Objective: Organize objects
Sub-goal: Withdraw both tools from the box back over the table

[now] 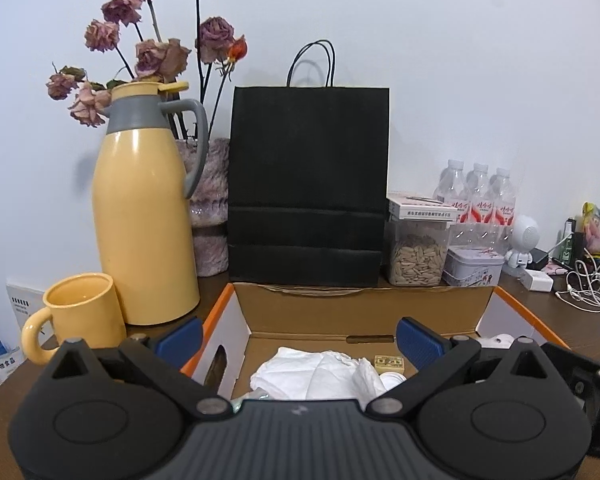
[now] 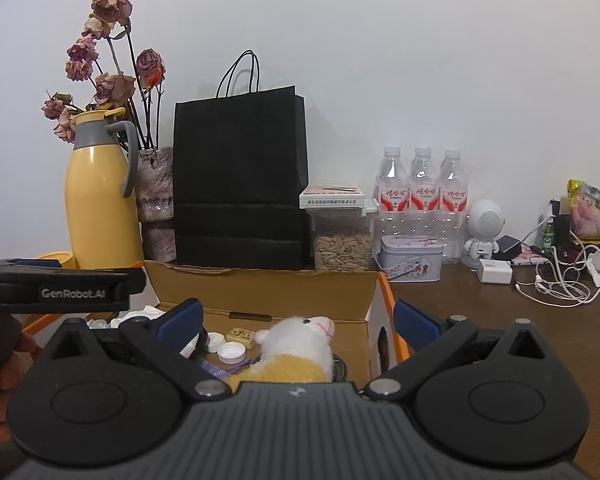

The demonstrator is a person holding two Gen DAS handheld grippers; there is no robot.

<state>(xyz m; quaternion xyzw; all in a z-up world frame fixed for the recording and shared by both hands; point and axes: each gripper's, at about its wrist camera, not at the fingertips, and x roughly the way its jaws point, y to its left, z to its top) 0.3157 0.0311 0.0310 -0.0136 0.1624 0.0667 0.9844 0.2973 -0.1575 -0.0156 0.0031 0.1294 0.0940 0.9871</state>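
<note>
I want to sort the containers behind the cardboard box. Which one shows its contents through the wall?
The clear seed jar, right of the black paper bag; pale seeds show through it. The tin box beside it is opaque.

- Glossy yellow plastic jug [image 1: 144,216]
- Matt black paper bag [image 1: 306,184]
- Rough brown cardboard box [image 1: 364,308]
- Fluffy plush sheep [image 2: 296,340]
- Clear plastic bottles [image 2: 422,184]
- Dark wood table [image 2: 480,312]

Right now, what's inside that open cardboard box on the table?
In the cardboard box lie a plush sheep, crumpled white tissue, white bottle caps and a small yellowish block. The grippers' bodies cover the near part, so anything there stays hidden.
</note>
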